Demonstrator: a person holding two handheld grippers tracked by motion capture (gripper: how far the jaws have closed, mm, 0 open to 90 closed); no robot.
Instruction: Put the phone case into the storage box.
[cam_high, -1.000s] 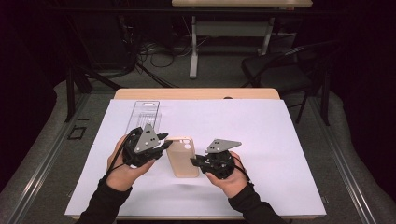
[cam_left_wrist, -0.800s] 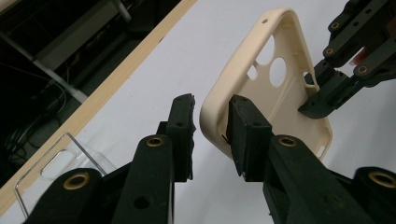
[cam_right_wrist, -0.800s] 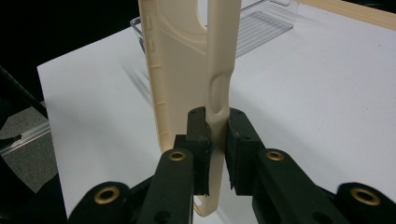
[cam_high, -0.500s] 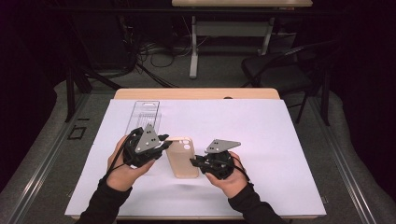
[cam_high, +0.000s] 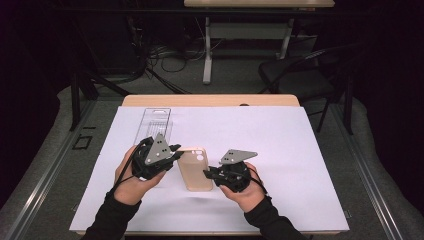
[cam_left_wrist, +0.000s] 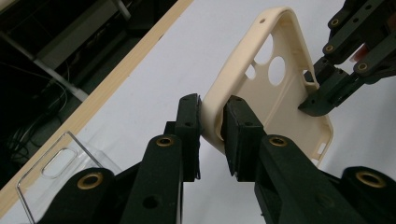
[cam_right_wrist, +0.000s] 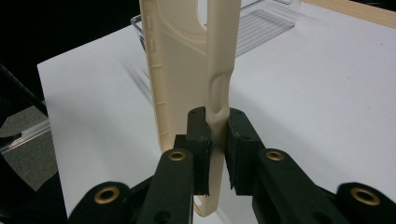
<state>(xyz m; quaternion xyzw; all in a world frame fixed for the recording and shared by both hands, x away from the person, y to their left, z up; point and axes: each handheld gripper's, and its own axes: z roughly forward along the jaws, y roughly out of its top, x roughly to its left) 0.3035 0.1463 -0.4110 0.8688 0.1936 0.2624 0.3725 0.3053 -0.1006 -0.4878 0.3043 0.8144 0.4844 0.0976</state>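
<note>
A cream phone case (cam_high: 194, 170) is held a little above the white sheet between both grippers. My left gripper (cam_high: 176, 156) is shut on the case's left side wall (cam_left_wrist: 280, 93); its jaws have just been closing on that wall, and the pads (cam_left_wrist: 189, 116) now press it. My right gripper (cam_high: 207, 173) is shut on the opposite side wall (cam_right_wrist: 187, 70), just below the button bump. In the left gripper view the right gripper (cam_left_wrist: 315, 100) reaches in from the upper right onto the case's far rim.
A clear plastic package (cam_high: 152, 120) lies on the white sheet (cam_high: 300, 165) behind the left hand, near the wooden table edge (cam_high: 210, 100). A dark chair (cam_high: 295, 75) and another table's legs stand beyond the table.
</note>
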